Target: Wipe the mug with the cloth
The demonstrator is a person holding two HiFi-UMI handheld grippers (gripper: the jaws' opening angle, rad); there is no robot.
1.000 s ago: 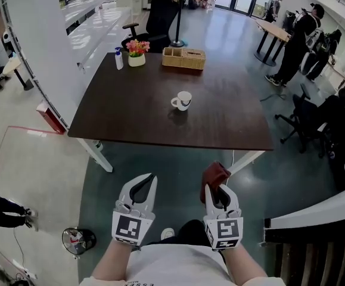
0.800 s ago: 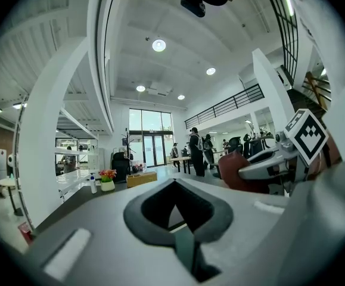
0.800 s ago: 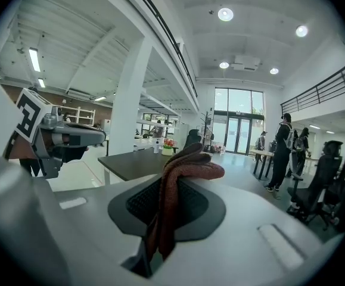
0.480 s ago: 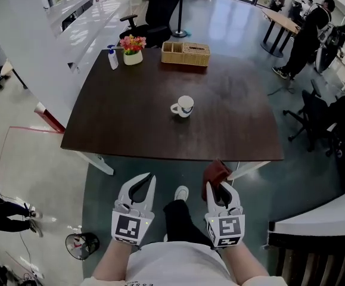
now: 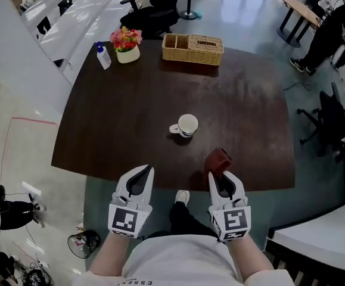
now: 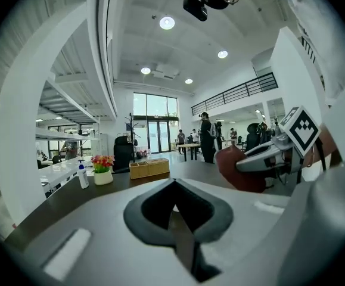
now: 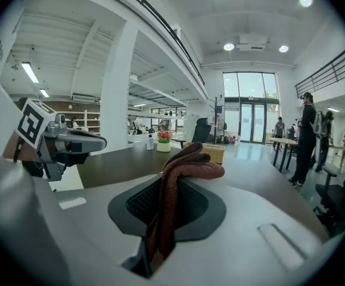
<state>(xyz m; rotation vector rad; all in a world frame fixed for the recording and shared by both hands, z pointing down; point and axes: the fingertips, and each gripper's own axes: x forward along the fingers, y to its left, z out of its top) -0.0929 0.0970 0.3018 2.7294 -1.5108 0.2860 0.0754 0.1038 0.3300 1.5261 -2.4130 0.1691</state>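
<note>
A white mug (image 5: 186,125) with a dark band stands near the middle of the dark table (image 5: 118,118), handle to the left. My right gripper (image 5: 220,174) is shut on a dark red cloth (image 5: 216,160) that bunches up past its tips over the table's near edge; the right gripper view shows the cloth (image 7: 181,177) pinched between the jaws. My left gripper (image 5: 141,173) hangs at the near edge with its jaws closed together and nothing between them (image 6: 175,207). Both grippers are well short of the mug.
A wicker basket (image 5: 192,48), a pot of flowers (image 5: 126,44) and a spray bottle (image 5: 103,56) stand along the table's far edge. A black office chair (image 5: 157,11) is behind the table. People stand by another table at the far right (image 5: 330,31).
The view has closed in on the table: both grippers now reach its near edge, and the cloth sits over the tabletop. The mug appears nearer.
</note>
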